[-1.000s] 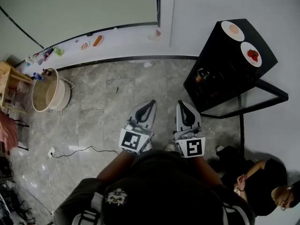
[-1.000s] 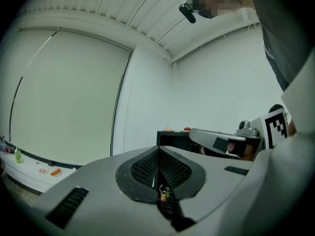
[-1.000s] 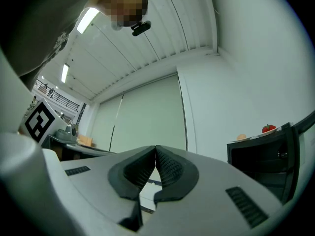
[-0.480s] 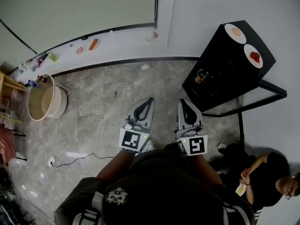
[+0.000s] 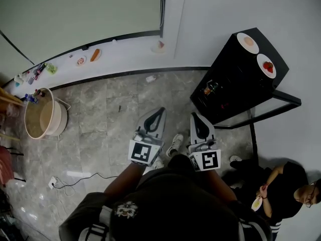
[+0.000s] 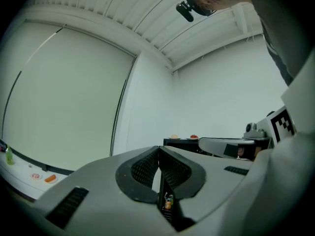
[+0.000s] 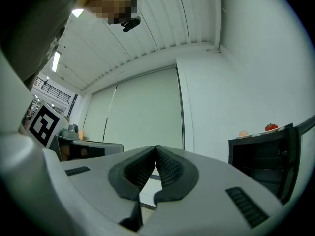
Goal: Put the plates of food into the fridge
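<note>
A small black fridge (image 5: 235,79) stands against the white wall at the right, its glass door (image 5: 273,107) swung open. On its top sit two white plates: one with pale food (image 5: 248,42) and one with red food (image 5: 266,66). They show small in the left gripper view, pale food (image 6: 174,136) and red food (image 6: 194,136), and again in the right gripper view, pale food (image 7: 243,133) and red food (image 7: 271,127). My left gripper (image 5: 159,111) and right gripper (image 5: 196,116) are both shut and empty, held side by side over the floor short of the fridge.
A person (image 5: 281,190) sits on the floor at the lower right. A round tub (image 5: 42,118) stands at the left. Small food items and bottles (image 5: 88,58) lie on the ledge along the window wall. A cable (image 5: 80,174) trails over the tiles.
Both grippers have shifted forward across the floor toward the fridge, still shut. The tub and ledge items have slid left in the head view.
</note>
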Tool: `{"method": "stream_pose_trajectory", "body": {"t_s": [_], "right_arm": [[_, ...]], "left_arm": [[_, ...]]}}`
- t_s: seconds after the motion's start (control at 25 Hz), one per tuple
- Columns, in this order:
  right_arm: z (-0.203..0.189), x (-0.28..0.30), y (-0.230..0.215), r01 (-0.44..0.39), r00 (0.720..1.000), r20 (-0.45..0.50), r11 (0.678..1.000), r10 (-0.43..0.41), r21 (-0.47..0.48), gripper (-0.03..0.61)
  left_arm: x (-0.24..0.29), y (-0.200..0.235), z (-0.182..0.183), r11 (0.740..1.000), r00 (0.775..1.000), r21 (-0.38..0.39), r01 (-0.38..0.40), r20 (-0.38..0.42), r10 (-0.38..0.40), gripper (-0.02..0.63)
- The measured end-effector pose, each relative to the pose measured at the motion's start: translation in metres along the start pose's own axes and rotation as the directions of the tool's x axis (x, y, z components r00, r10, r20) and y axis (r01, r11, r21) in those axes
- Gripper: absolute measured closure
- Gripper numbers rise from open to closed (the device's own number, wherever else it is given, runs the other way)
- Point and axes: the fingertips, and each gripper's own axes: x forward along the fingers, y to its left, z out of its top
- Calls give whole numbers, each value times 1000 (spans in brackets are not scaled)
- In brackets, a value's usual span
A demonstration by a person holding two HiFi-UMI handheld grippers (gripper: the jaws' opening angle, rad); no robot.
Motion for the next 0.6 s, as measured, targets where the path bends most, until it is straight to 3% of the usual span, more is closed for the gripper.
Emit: {"method": "stream_pose_trajectory", "body": {"t_s": [0.16,0.6], "right_arm": [[-5,7,-5,2,1000,-10,1000,-2,-9,554],[-17,42,-41,46,998,34,995,-49,85,554]], "left_arm": [[10,5,-4,1000,1000,6,0,-9,0,592],[54,19,4,998,1000,57,-6,1,6,591]]}}
